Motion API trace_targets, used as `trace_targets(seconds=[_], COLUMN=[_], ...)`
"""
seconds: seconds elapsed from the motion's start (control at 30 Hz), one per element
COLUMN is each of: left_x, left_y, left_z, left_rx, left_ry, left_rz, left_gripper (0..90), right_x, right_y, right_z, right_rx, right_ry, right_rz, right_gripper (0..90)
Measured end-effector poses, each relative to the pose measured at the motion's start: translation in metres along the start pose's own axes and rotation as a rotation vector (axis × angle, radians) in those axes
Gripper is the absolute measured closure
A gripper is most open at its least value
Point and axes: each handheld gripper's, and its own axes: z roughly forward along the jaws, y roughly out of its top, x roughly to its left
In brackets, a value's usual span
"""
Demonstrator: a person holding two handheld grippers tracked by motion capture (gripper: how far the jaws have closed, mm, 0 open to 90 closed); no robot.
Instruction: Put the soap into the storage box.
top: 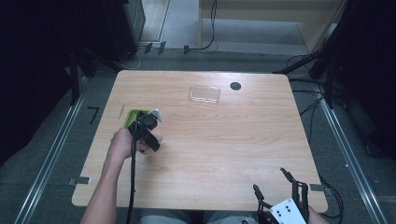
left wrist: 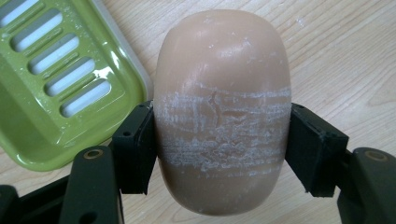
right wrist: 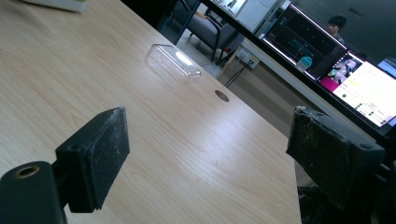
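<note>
A tan oval bar of soap (left wrist: 222,112), scuffed white across its middle, sits between the pads of my left gripper (left wrist: 222,149), which is shut on it just above the wooden table. A green slotted soap dish (left wrist: 56,79) lies right beside it, to the left in the left gripper view. From the high view, the left gripper (top: 152,122) is at the table's left, over the near edge of the green dish (top: 132,115). My right gripper (top: 271,182) stands open at the table's front right corner with nothing between its pads (right wrist: 100,149).
A clear plastic lid (top: 204,94) lies at the back middle of the table (top: 219,154), also visible in the right gripper view (right wrist: 172,60). A dark round hole (top: 236,86) is near it. Monitors (right wrist: 327,51) stand beyond the table's far edge.
</note>
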Motion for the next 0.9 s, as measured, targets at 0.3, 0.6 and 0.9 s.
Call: trace_targets(seconds=[0.3, 0.6, 0.9], left_x=[0.005, 0.012, 0.016], left_y=[-0.003, -0.006, -0.005], left_z=[-0.007, -0.012, -0.018], left_rx=[-0.015, -0.012, -0.019], left_ry=[0.003, 0.005, 0.006], left_rz=[-0.016, -0.016, -0.016], left_gripper=[33.4, 33.5, 33.5], right_x=[0.000, 0.000, 0.000], right_y=[0.000, 0.000, 0.000], right_z=[0.000, 0.000, 0.000], right_rx=[-0.001, 0.002, 0.002], right_ry=[-0.001, 0.002, 0.001], right_rz=[-0.002, -0.001, -0.002], right_gripper=[13.2, 13.2, 13.2])
